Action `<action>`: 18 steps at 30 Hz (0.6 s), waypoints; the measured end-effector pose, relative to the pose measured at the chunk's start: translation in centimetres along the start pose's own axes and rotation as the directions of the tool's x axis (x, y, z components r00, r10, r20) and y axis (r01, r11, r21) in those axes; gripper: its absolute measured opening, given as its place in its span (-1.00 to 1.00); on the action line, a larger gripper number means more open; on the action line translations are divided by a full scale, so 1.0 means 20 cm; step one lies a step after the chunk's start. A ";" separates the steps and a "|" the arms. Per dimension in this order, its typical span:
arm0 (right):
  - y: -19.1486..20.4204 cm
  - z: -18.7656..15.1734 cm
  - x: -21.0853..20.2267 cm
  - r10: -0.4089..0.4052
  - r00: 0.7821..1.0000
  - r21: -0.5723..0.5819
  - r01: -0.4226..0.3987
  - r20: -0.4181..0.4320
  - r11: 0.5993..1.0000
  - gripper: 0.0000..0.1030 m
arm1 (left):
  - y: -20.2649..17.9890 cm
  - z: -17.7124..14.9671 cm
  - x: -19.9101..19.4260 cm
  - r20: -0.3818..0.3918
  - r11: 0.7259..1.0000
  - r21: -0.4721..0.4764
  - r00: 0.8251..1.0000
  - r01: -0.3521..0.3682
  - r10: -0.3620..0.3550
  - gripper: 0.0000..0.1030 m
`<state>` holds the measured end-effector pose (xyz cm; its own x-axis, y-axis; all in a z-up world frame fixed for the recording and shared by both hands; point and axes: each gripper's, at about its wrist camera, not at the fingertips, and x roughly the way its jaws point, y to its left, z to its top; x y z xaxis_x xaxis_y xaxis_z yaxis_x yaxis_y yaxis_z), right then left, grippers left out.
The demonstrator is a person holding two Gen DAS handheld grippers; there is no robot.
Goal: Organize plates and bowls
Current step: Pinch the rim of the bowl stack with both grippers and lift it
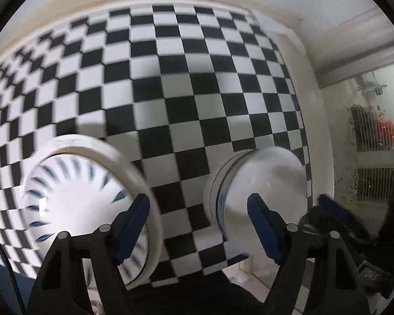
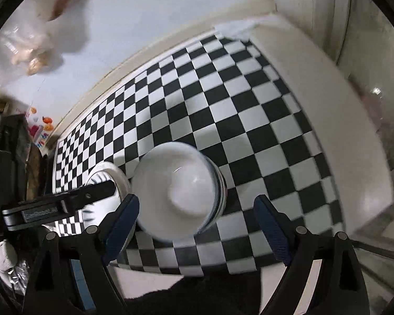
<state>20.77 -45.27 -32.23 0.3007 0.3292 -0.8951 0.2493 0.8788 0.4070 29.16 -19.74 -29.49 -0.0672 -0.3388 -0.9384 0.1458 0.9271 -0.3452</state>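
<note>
A stack of white plates with blue dashes [image 1: 86, 197] lies on the checkered cloth [image 1: 170, 78] at the lower left of the left wrist view. A stack of white bowls [image 1: 260, 197] stands to its right. My left gripper [image 1: 197, 228] is open and empty, just in front of the gap between the two stacks. In the right wrist view the bowl stack [image 2: 178, 189] sits just ahead of my open, empty right gripper [image 2: 197, 225]. The plate stack [image 2: 105, 181] lies to its left, partly hidden by the left gripper's body [image 2: 57, 204].
The checkered cloth [image 2: 223, 92] covers a white table that ends at the right edge [image 2: 328, 105]. A white wall stands behind. A clear bag [image 2: 26, 44] hangs at upper left. Wire racks [image 1: 373, 136] stand at the right.
</note>
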 end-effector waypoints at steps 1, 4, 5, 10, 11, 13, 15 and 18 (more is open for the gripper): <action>-0.03 0.02 0.07 0.028 0.999 0.023 -0.027 -0.030 0.999 0.74 | 0.00 0.02 0.05 -0.026 1.000 -0.009 0.999 0.021 -0.021 0.37; -0.09 0.05 0.22 0.082 0.993 0.050 -0.078 -0.087 0.996 0.70 | 0.01 0.07 0.15 -0.087 0.997 -0.030 0.994 0.065 -0.067 0.19; -0.11 0.05 0.27 0.088 0.990 0.056 -0.083 -0.106 0.995 0.64 | 0.00 0.08 0.17 -0.100 0.997 -0.030 0.993 0.067 -0.070 0.18; -0.14 0.07 0.45 0.140 0.970 0.100 -0.122 -0.199 0.988 0.35 | -0.01 0.10 0.26 -0.145 0.994 -0.029 0.983 0.106 -0.109 0.14; -0.14 0.07 0.47 0.148 0.966 0.106 -0.128 -0.210 0.986 0.28 | -0.01 0.10 0.28 -0.157 0.993 -0.031 0.981 0.114 -0.118 0.00; -0.15 0.07 0.51 0.163 0.960 0.124 -0.137 -0.228 0.983 0.16 | -0.01 0.11 0.33 -0.187 0.991 -0.035 0.974 0.127 -0.131 -0.08; -0.17 0.07 0.54 0.159 0.959 0.132 -0.130 -0.235 0.983 0.00 | -0.02 0.10 0.37 -0.203 0.989 -0.033 0.968 0.147 -0.150 -0.22; -0.22 0.07 0.56 0.191 0.951 0.185 -0.148 -0.243 0.972 -0.22 | -0.03 0.09 0.36 -0.177 0.988 -0.017 0.972 0.153 -0.154 -0.24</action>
<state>24.41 -46.00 -43.83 0.1096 0.5649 -0.8179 0.3684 0.7412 0.5612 30.34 -23.12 -36.08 -0.2623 -0.4436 -0.8570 0.1166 0.8670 -0.4845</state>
